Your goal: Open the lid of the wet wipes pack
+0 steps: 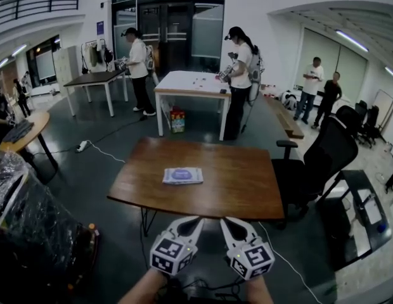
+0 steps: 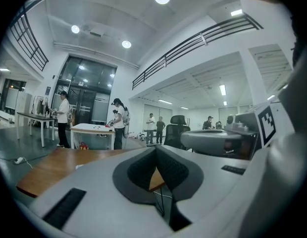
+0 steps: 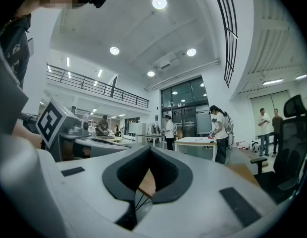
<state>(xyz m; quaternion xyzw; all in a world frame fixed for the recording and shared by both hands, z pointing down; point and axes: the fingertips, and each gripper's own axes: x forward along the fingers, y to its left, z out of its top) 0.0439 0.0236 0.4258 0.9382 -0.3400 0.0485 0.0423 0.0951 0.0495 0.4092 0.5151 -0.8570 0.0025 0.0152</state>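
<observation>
Head view — one pack (image 1: 182, 175), two hand-held grippers (image 1: 196, 221) (image 1: 226, 221)

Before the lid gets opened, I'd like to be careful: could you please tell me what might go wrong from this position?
1. The left claw and right claw are both shut and empty, near the table's front edge; unless one opens, it would likely shove the wet wipes pack rather than catch the lid.
2. The pack lies loose and flat, unheld; pulling the lid may lift or drag it whole.
</observation>
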